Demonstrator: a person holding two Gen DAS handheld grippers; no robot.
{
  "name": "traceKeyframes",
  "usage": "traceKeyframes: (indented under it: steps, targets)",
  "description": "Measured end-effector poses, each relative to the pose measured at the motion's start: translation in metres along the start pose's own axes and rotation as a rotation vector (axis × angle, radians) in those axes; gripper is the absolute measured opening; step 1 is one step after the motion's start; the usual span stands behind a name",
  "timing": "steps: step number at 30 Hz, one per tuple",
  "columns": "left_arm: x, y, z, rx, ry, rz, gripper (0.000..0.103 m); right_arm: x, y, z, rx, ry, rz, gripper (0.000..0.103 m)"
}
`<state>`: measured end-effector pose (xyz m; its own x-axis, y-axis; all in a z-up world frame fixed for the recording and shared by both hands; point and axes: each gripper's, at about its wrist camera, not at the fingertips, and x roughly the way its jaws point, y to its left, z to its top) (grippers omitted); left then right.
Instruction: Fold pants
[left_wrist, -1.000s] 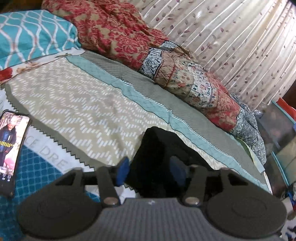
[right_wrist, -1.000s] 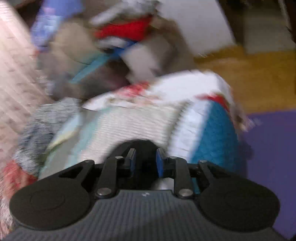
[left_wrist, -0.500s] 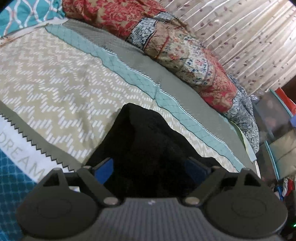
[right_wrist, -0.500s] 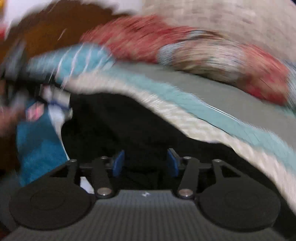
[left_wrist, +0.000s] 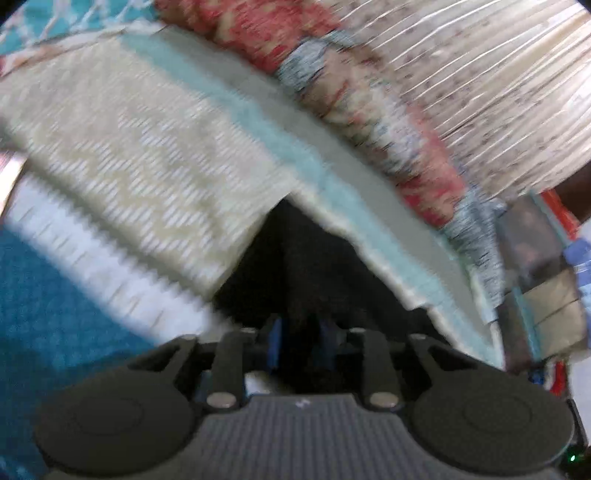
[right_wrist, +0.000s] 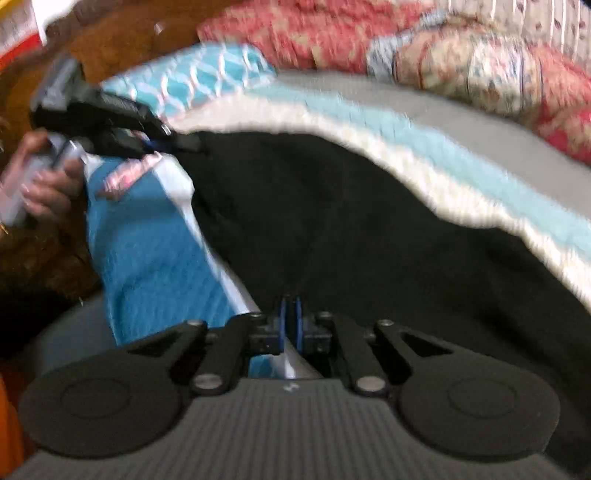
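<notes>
The black pants (right_wrist: 351, 229) lie spread on the bedspread (right_wrist: 461, 173), reaching from its near teal corner toward the pale zigzag band.

Left gripper (left_wrist: 300, 341): the blue-padded fingers stand narrow, close together, with a fold of the black pants (left_wrist: 306, 266) pinched between them. From this gripper the dark cloth rises to a peak against the bedspread (left_wrist: 129, 155). In the right wrist view the same gripper (right_wrist: 173, 142) appears at the far left edge of the pants, at the corner nearest the teal patterned pillow (right_wrist: 192, 81), held in the person's left hand (right_wrist: 44, 184).

Right gripper (right_wrist: 290, 321): the two blue pads are pressed together with almost no gap. They sit at the near edge of the pants, where the black cloth meets the teal part of the bedspread. Motion blur hides whether cloth is caught between the pads; that cannot be told.

Surroundings relative to the bedspread: a red floral quilt (left_wrist: 332, 74) lies rolled along its far side, a striped curtain (left_wrist: 498, 92) hangs beyond the quilt, and the pillow rests at its head end. Both views are blurred.
</notes>
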<state>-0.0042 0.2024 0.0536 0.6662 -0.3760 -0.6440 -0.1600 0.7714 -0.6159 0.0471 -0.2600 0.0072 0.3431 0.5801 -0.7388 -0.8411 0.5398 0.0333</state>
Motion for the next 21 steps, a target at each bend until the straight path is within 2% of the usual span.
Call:
traceKeyframes:
  steps: [2,3,4,6,8,9,10,12,13,14,18,21]
  targets:
    - [-0.005,0.010,-0.009,-0.016,0.011,0.014,0.038,0.012,-0.004,-0.009,0.058,0.055,-0.009,0.016]
    - [-0.010,0.014,-0.010,-0.031,0.002,0.012,0.052,0.012,-0.011,-0.007,0.106,0.044,0.002,0.016]
    - [-0.018,0.019,-0.008,-0.048,-0.022,0.009,0.065,0.006,-0.019,-0.002,0.156,0.013,0.019,0.016]
    - [-0.030,0.022,-0.001,-0.057,-0.082,0.011,0.077,-0.007,-0.036,0.014,0.220,-0.081,0.016,0.016]
    - [-0.031,0.019,0.013,-0.049,-0.123,0.021,0.088,-0.017,-0.052,0.033,0.266,-0.157,-0.028,0.023]
    - [-0.025,0.016,0.020,-0.050,-0.130,0.030,0.100,-0.018,-0.059,0.040,0.285,-0.179,-0.058,0.024]
    - [-0.018,0.011,0.024,-0.048,-0.133,0.035,0.103,-0.016,-0.067,0.048,0.299,-0.193,-0.095,0.026]
    - [0.004,0.000,0.029,-0.016,-0.104,0.021,0.103,-0.002,-0.084,0.068,0.314,-0.209,-0.185,0.037]
    - [0.017,-0.006,0.029,-0.005,-0.078,0.019,0.103,0.008,-0.095,0.075,0.322,-0.212,-0.221,0.053]
    - [0.031,-0.011,0.027,0.011,-0.050,0.018,0.103,0.019,-0.108,0.083,0.336,-0.212,-0.252,0.063]
    - [0.062,-0.023,0.008,0.077,0.021,0.050,0.103,0.065,-0.165,0.106,0.412,-0.121,-0.322,0.072]
    - [0.072,-0.023,-0.005,0.085,0.037,0.066,0.103,0.089,-0.183,0.101,0.465,-0.035,-0.319,0.075]
